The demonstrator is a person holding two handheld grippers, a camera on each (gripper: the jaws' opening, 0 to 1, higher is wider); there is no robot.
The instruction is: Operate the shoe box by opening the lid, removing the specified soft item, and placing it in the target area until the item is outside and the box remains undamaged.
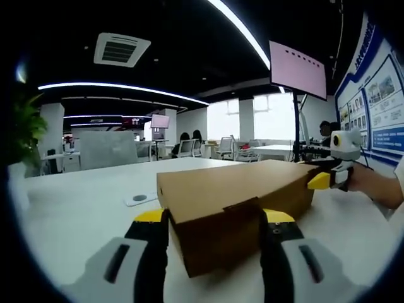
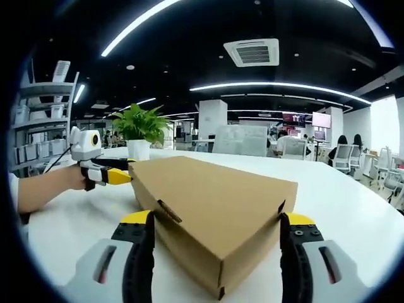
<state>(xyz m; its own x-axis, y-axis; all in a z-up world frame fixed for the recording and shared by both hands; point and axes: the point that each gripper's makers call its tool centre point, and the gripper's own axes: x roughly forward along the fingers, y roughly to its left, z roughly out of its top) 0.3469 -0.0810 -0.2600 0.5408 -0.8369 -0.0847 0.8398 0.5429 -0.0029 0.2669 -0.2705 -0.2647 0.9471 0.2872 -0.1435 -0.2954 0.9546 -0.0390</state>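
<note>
One box (image 1: 240, 202) is counted on the bench (image 1: 82, 208), with its lid shut. Two claws are counted: the left claw (image 1: 214, 218) at the box's near end in the left gripper view, and the right claw (image 2: 218, 221) at the opposite end in the right gripper view. One small white tag (image 1: 140, 199) is seen on the bench left of the box. One potted plant (image 2: 140, 129) is counted on the far left in the right gripper view. One ceiling vent (image 2: 254, 52) is seen above. Several chairs (image 1: 224, 147) are seen far off; their number cannot be told.
</note>
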